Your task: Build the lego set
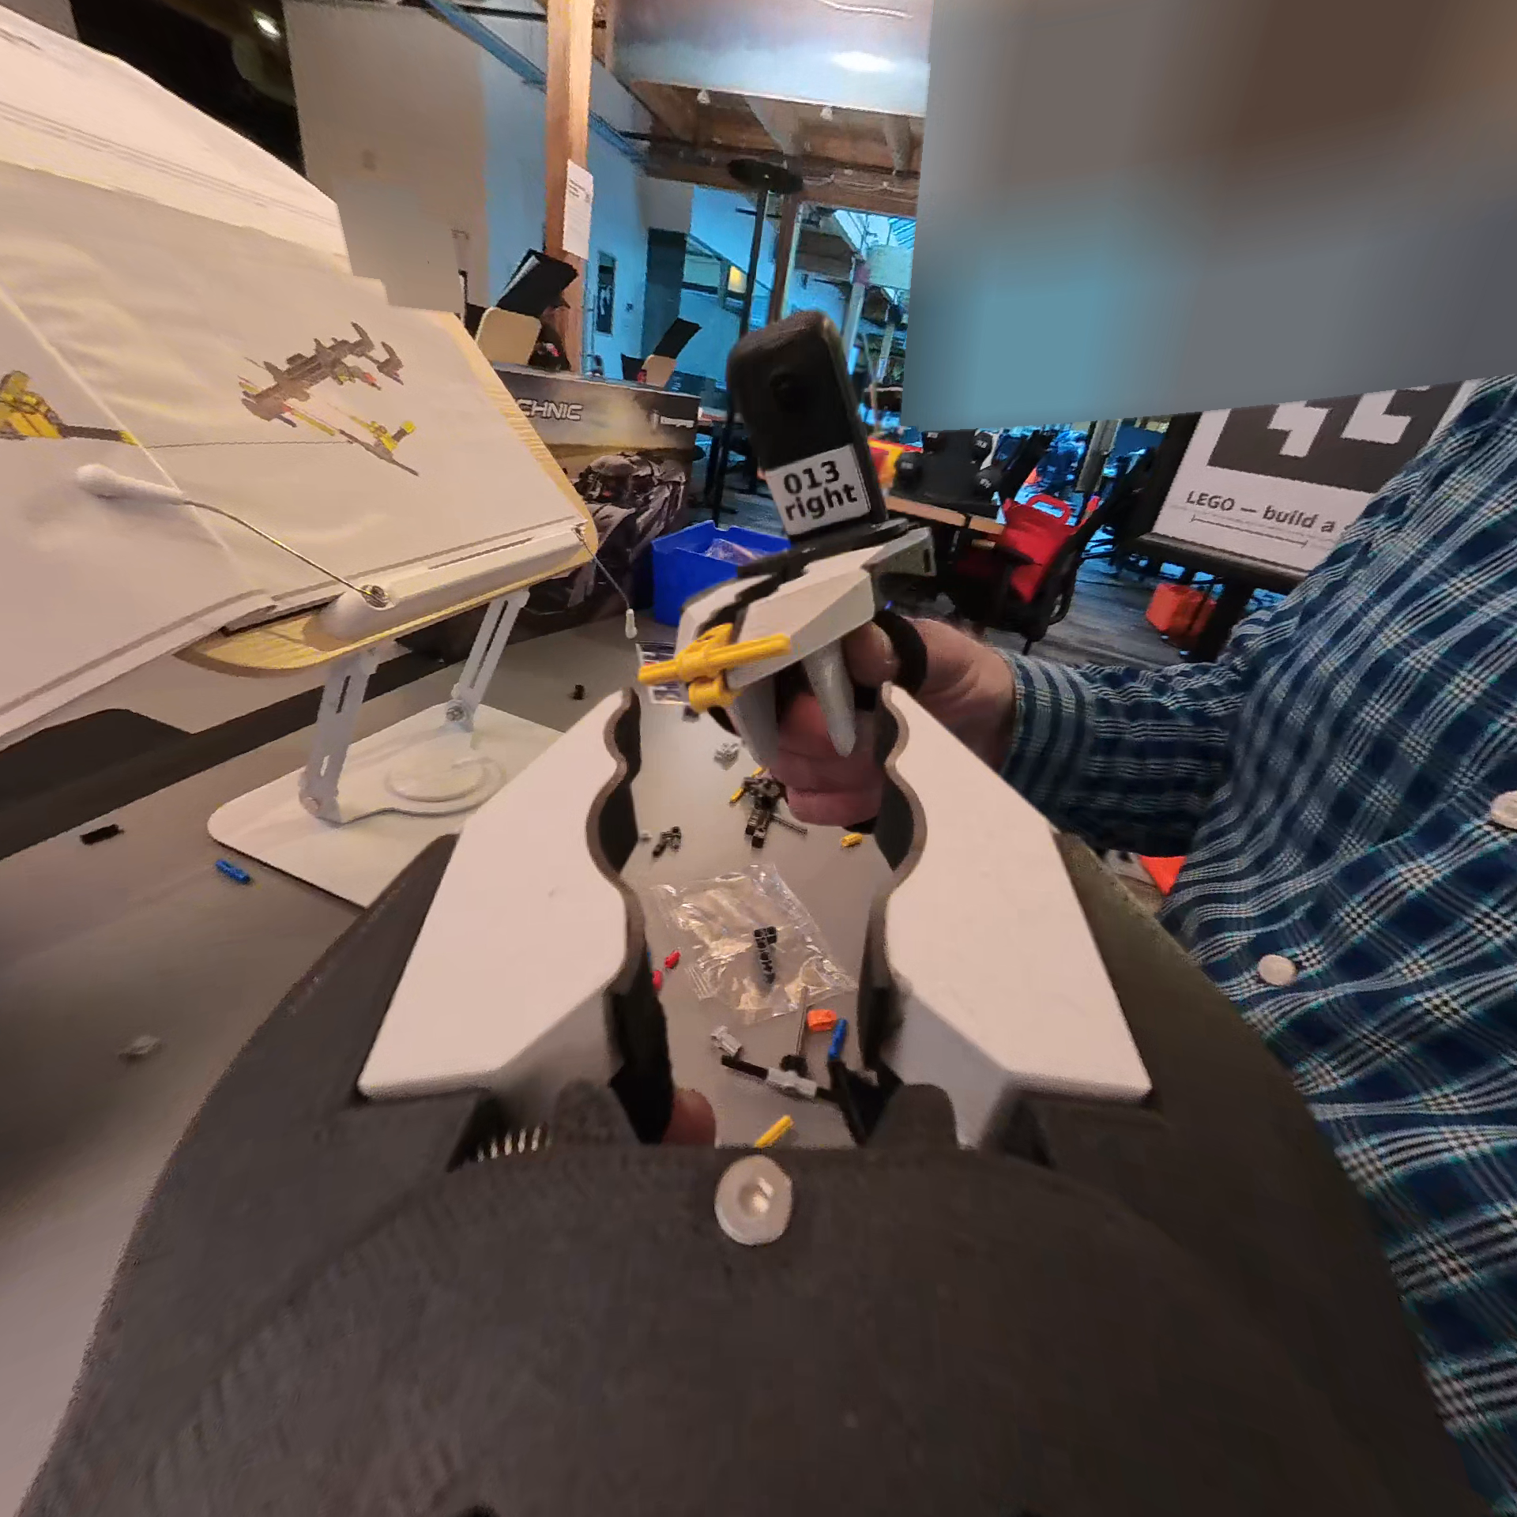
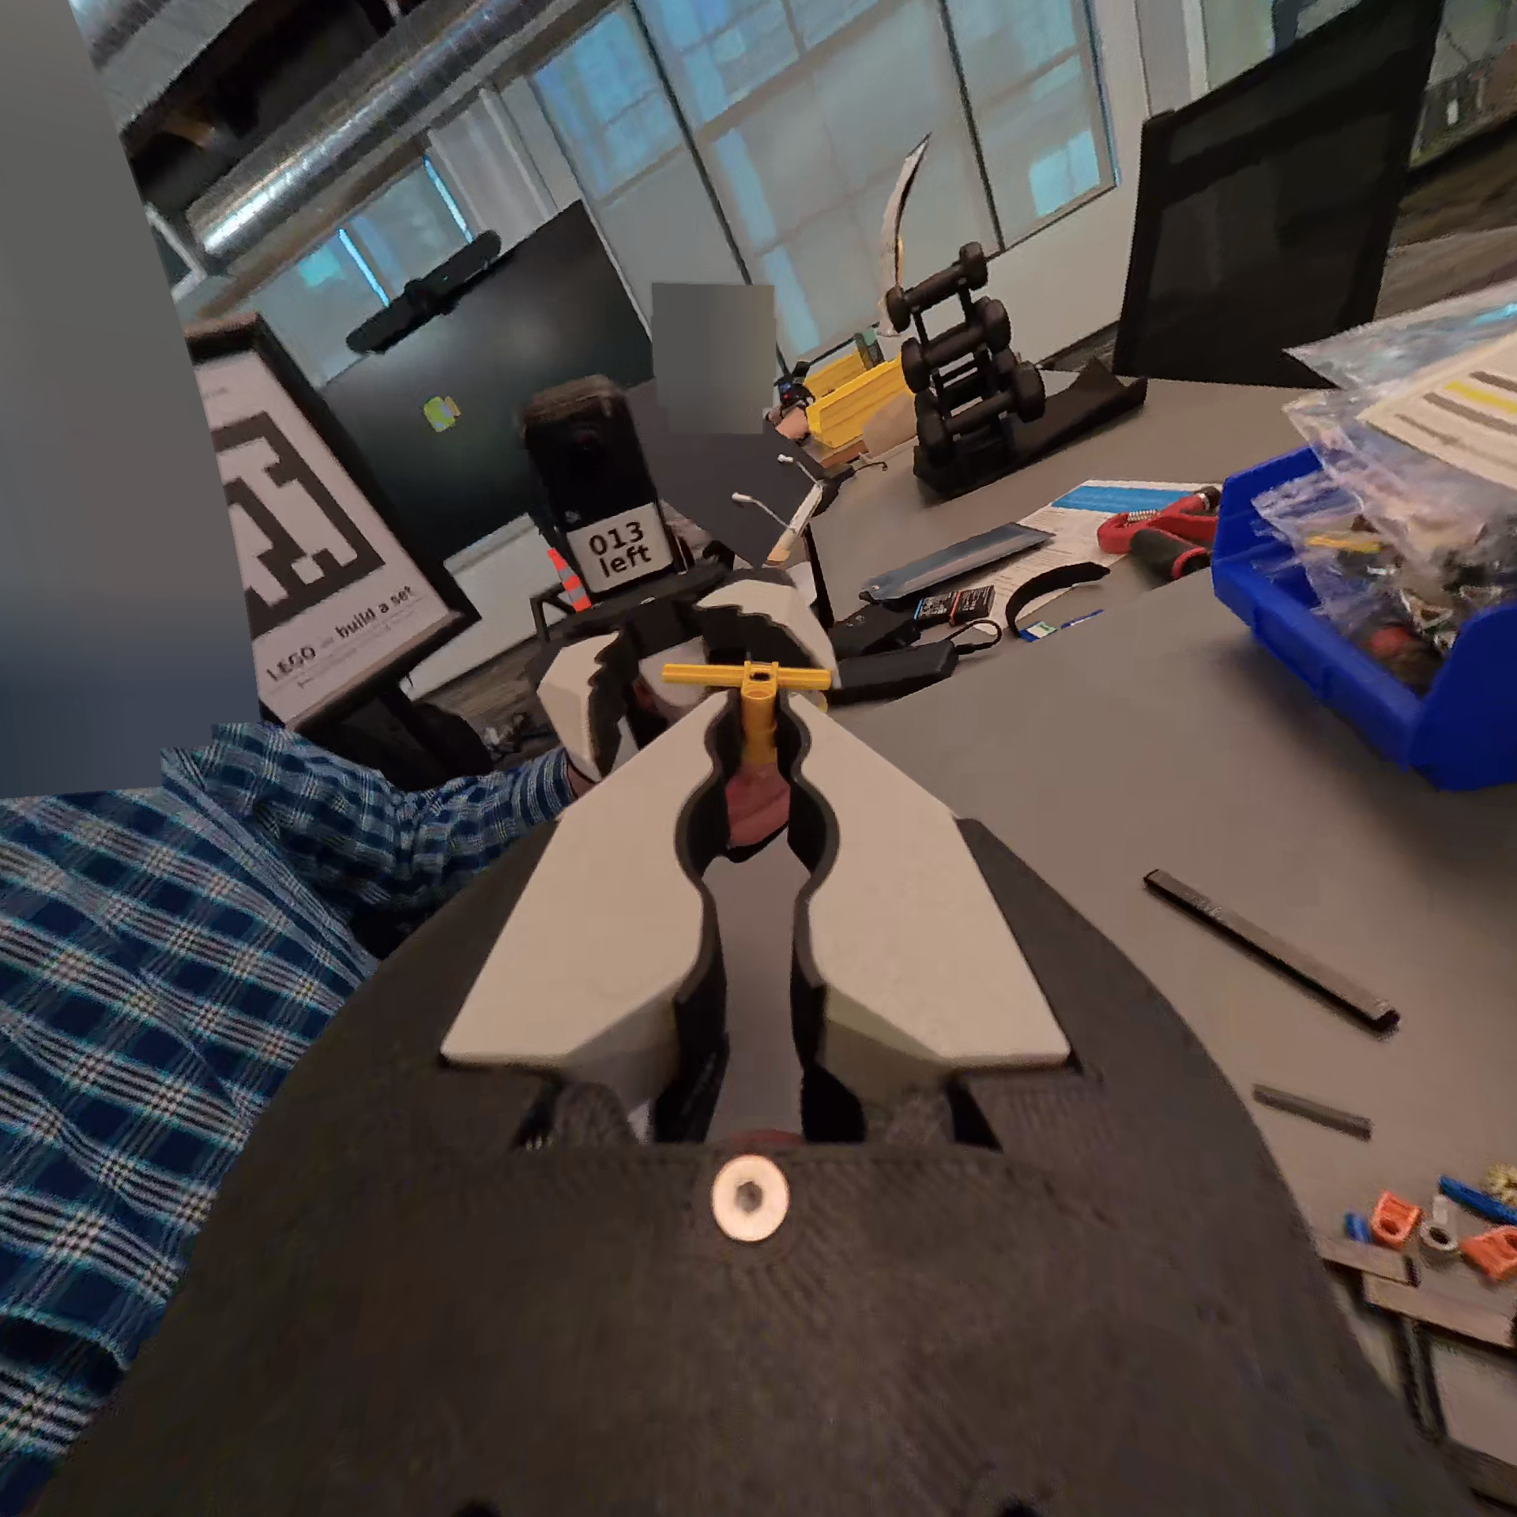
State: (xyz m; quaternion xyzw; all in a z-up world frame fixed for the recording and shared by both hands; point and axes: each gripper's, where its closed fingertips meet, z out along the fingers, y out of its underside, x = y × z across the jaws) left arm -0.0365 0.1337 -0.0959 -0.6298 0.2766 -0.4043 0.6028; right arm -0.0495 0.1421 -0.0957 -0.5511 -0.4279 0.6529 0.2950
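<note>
Holding a yellow axle piece (image 2: 749, 688) aloft, pinched in the right claw (image 2: 753, 722).
Left claw (image 1: 759, 739) spread, empty; next likely needs a mating part from the counter (image 1: 205, 944).

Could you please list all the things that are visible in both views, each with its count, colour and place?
Yellow cross-shaped piece: one, yellow, clamped at the tips of the right hand-held gripper.
Instruction booklet: one, white, open on a white stand at the left.
Clear plastic bag: one, transparent, flat on the grey table.
Loose small pieces: many, mostly black, yellow, orange and blue, scattered on the table.
Blue bin: one, blue, at the right, full of bagged parts.
Black strips: two, on the table at the right.
Dumbbell rack: one, black, on the far table.
Left hand-held gripper: one, white fingers, open, empty.
Right hand-held gripper: one, white fingers, shut on the yellow piece.
</note>
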